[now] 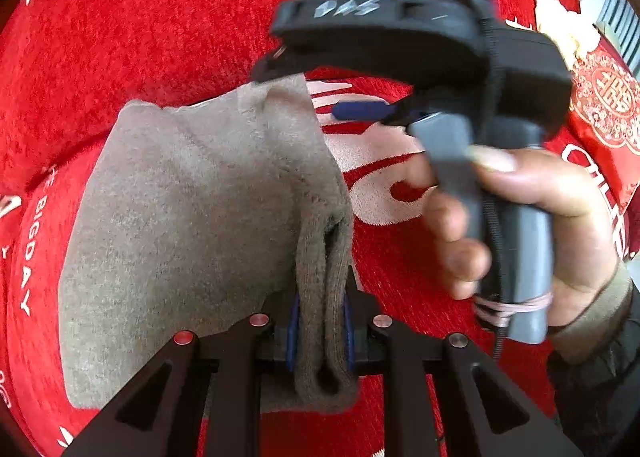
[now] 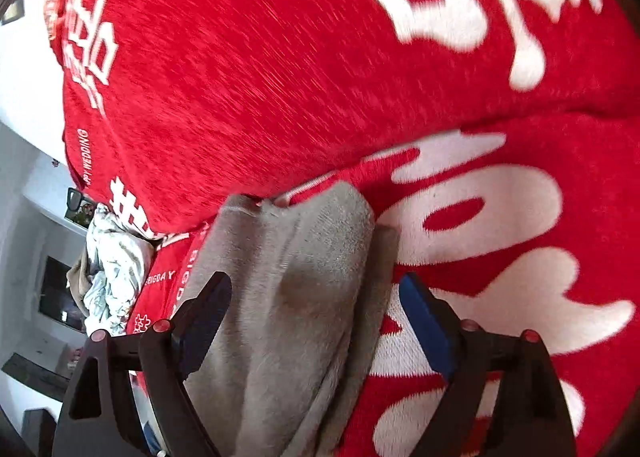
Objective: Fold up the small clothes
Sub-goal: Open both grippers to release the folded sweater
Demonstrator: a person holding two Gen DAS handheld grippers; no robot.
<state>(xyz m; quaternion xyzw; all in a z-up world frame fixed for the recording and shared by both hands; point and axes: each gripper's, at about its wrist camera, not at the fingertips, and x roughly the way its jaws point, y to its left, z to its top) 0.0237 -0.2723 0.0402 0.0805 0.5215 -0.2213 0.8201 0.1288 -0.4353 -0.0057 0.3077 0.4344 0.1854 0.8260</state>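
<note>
A small grey-brown knitted garment (image 1: 192, 217) hangs over the red blanket. My left gripper (image 1: 320, 333) is shut on its bunched folded edge, the cloth pinched between the blue pads. My right gripper (image 2: 316, 321) is open, its blue-padded fingers (image 2: 428, 329) spread on either side of the same garment (image 2: 296, 297), which lies between them. In the left wrist view the right gripper (image 1: 304, 93) shows at the top right, held in a hand (image 1: 532, 225), with one finger above the garment's far corner and the other below it.
A red blanket with white characters (image 1: 140, 17) covers the whole surface and shows in the right wrist view (image 2: 280, 57) as well. A crumpled pale cloth pile (image 2: 112, 273) lies at the blanket's left edge. A red patterned cushion (image 1: 604, 105) sits at the far right.
</note>
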